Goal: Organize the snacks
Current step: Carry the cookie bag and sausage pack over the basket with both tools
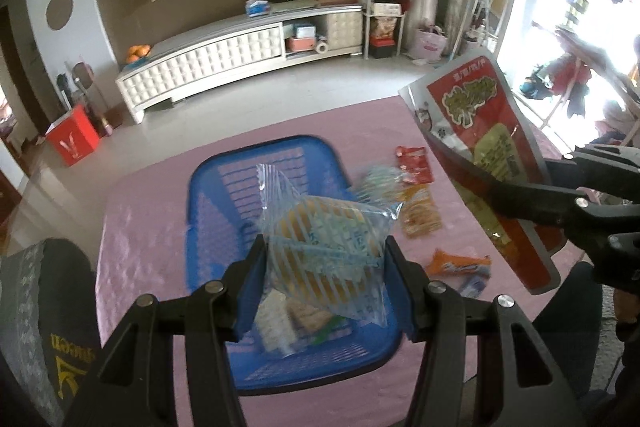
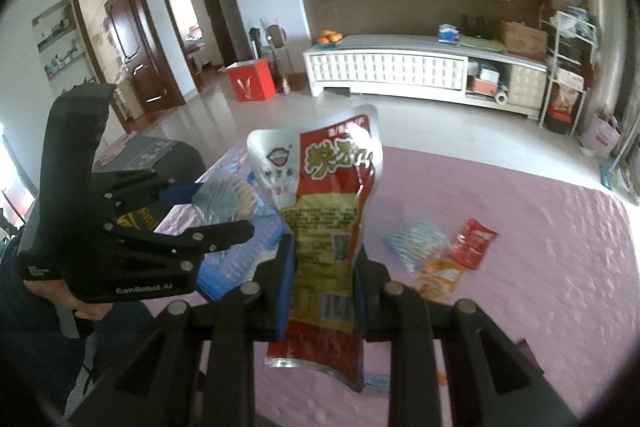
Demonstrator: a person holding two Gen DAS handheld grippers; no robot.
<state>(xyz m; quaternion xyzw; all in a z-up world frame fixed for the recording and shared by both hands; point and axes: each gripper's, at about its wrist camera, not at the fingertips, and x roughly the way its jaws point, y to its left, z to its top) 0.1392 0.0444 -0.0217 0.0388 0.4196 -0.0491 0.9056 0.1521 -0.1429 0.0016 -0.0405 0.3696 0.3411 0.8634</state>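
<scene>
The blue basket (image 1: 208, 187) takes up the near middle of the pink tablecloth (image 1: 140, 247), with packets already lying in its near end. Loose snack packets (image 1: 420, 195) crowd the cloth just beside its right rim. The far right corner (image 2: 560, 227) and the strip along the left edge lie bare.

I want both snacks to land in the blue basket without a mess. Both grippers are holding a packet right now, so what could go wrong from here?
1. The left gripper holds the clear blue-striped plastic snack bag by its soft sides; it may slip out and miss the blue plastic basket.
2. The right gripper holds the tall red and silver foil snack packet low down, so its top could flop over.
3. The two grippers are close together and might collide over the basket.
</scene>
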